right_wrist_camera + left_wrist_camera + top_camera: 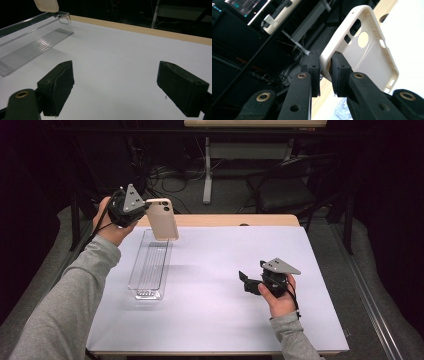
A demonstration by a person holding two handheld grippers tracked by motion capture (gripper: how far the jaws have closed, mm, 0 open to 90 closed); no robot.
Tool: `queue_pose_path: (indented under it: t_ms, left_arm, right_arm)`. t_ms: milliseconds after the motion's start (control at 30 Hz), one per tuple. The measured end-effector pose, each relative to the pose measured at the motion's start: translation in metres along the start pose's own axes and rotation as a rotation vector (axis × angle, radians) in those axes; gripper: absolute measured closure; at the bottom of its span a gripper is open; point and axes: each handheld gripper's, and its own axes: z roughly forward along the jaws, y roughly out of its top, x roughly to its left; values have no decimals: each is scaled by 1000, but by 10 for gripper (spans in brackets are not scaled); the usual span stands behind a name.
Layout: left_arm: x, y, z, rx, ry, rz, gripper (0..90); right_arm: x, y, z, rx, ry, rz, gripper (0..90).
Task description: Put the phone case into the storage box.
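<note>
A desk [225,295] with a pale lavender-white top and a bare wooden strip along its far edge carries one clear, ribbed plastic tray [150,265], lying lengthwise well to the left of the right gripper's fingers [58,86], below the left gripper's fingers [338,72].

Phone case [372,57]: I read it as cream plastic, smooth, matt. Tray [150,265]: clear glossy plastic, ribbed floor. Table [225,270]: matt white sheet over a pale wood edge. My gripper pads [58,85]: black, matt, slightly grainy. Sleeve [65,305]: grey cloth.
</note>
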Motion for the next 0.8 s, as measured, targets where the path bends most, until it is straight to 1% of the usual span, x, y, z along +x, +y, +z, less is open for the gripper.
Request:
queue_pose_path:
  t_ms: [100,200,333,400,567,800]
  left_arm:
    - [2,-6,1,-1,19,2,791]
    - [4,-10,3,6,38,26,791]
    - [8,-17,7,9,64,21,791]
    - [7,-20,11,14,82,30,791]
    - [3,-27,21,53,97,61,791]
    - [0,-34,31,62,118,65,792]
  right_arm:
    - [-1,0,0,1,-4,2,137]
    - [-1,0,1,3,-5,4,137]
    - [0,-1,2,1,-6,1,137]
    - [0,-1,2,0,-6,0,137]
    - [3,-2,4,11,-4,-12,137]
    - [4,-3,5,10,-2,-16,137]
